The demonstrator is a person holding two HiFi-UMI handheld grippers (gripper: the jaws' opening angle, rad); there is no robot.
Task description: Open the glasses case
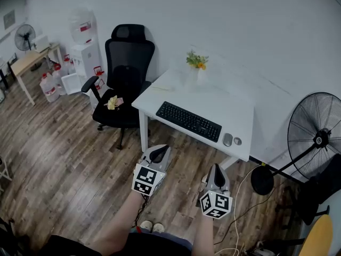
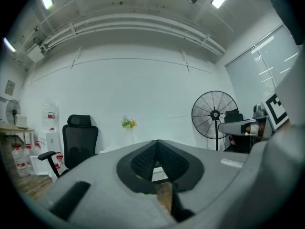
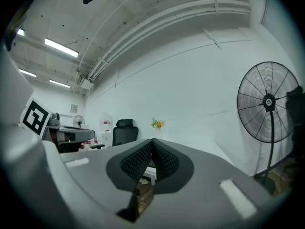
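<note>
1. Far left by the wall, a small wooden table (image 1: 26, 61) carries a desk fan (image 1: 24, 36). Water jugs (image 1: 49, 87) stand on the wood floor (image 1: 64, 159) near it, and a white water dispenser (image 1: 85, 49) stands just beside them.
2. Next along is a black office chair (image 1: 126, 63) with something yellow (image 1: 112, 102) lying on its seat.
3. My left gripper (image 1: 158, 153) is held level over the floor, just short of the near left corner of the desk. In the left gripper view my jaws are pressed together at the tips, with nothing between them.
4. A white desk (image 1: 242, 113) stands against the wall ahead of both my grippers. A bunch of flowers (image 1: 196, 61) sits at its back edge, and a black keyboard (image 1: 188, 121) lies near its front edge.
5. Right of the keyboard lies a grey oval thing (image 1: 227, 139) with a smaller round thing (image 1: 237, 141) just beside it. Both are too small for me to tell whether either is the glasses case. I cannot pick the case out anywhere else.
6. My right gripper (image 1: 217, 170) is also level, beside the left one but apart from it, over the floor in front of the desk. Its jaws are closed on each other and pinch nothing.
7. Far right, a standing fan (image 1: 318, 137) rests on the floor, with a pale cable (image 1: 238, 196) trailing near its base.
</note>
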